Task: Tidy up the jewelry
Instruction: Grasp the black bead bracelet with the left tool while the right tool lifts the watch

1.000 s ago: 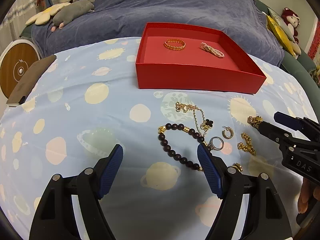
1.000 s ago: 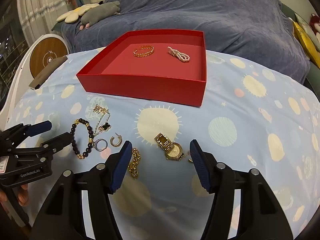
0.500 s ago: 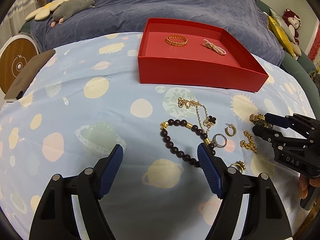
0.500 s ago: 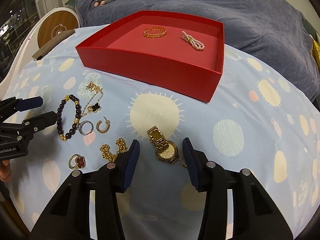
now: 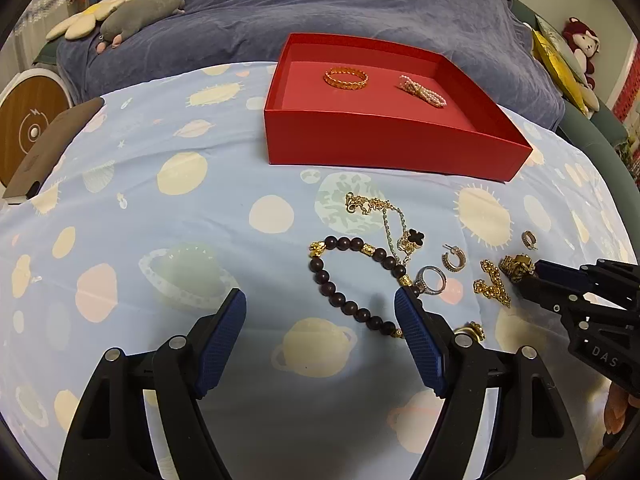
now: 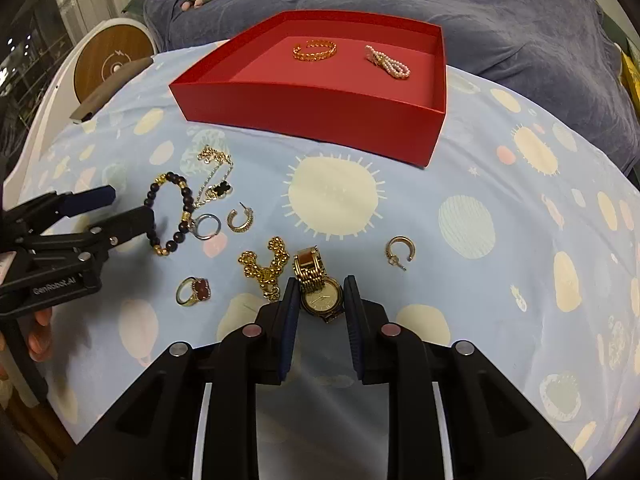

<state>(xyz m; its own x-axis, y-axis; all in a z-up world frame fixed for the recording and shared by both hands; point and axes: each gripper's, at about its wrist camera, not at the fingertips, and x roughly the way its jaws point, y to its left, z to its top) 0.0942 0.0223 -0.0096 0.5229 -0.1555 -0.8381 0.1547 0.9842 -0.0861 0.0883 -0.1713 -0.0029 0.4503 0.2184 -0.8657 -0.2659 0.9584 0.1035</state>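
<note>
A red box [image 5: 384,136] [image 6: 304,114] holds a gold bangle [image 6: 315,49] and a pearl bracelet [image 6: 387,61]. On the blue cloth in front lie a dark bead bracelet [image 5: 348,288] [image 6: 170,212], a clover necklace [image 5: 394,226], a silver ring [image 5: 431,279], hoop earrings [image 6: 240,220] [image 6: 400,251], a gold chain [image 6: 266,270], a red-stone ring [image 6: 194,290] and a gold watch [image 6: 320,290]. My right gripper [image 6: 321,304] is down at the cloth, its jaws close on both sides of the watch face. My left gripper [image 5: 320,336] is open above the bead bracelet.
A dark blue blanket [image 5: 320,4] and plush toys [image 5: 132,12] lie behind the box. A round wooden-faced device [image 5: 28,132] and a brown flat case [image 5: 52,148] sit at the left edge of the cloth.
My right gripper has moved forward and down over the gold watch, and its jaws have narrowed around the watch face. The left gripper has stayed open and drifted slightly.
</note>
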